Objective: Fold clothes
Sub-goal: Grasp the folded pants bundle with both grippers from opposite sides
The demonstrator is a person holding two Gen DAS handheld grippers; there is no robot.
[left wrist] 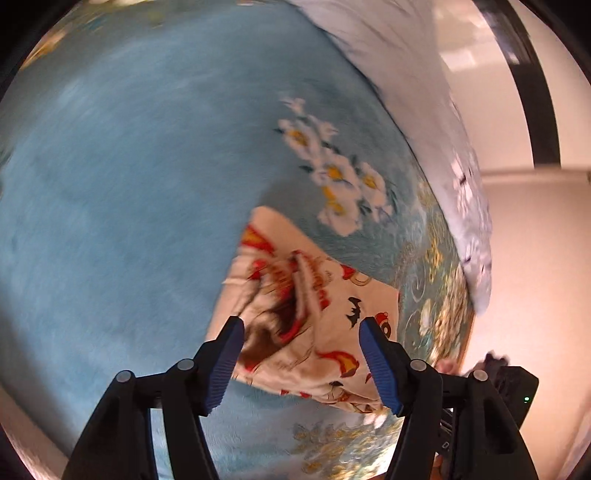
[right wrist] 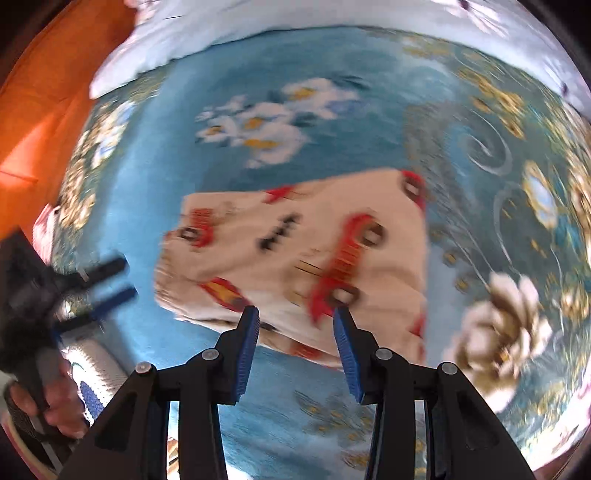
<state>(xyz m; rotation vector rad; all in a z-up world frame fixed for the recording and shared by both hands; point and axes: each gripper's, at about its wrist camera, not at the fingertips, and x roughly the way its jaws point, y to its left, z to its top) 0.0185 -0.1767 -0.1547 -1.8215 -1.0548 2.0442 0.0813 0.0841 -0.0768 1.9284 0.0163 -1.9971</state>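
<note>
A cream garment (left wrist: pixel 314 325) with red and black cartoon prints lies folded in a compact rectangle on a blue floral blanket (left wrist: pixel 129 184). It also shows in the right wrist view (right wrist: pixel 314 251). My left gripper (left wrist: pixel 301 328) is open and empty, just above the garment's near side. My right gripper (right wrist: pixel 295 317) is open and empty, hovering over the garment's near edge. The left gripper (right wrist: pixel 107 284) appears in the right wrist view, off the garment's left side, held by a hand. Both views are motion-blurred.
A white floral pillow or duvet (left wrist: pixel 424 110) lies along the blanket's far edge and shows in the right wrist view (right wrist: pixel 258 22). An orange surface (right wrist: pixel 40 103) is at far left. A large cream flower print (right wrist: pixel 498 325) marks the blanket at right.
</note>
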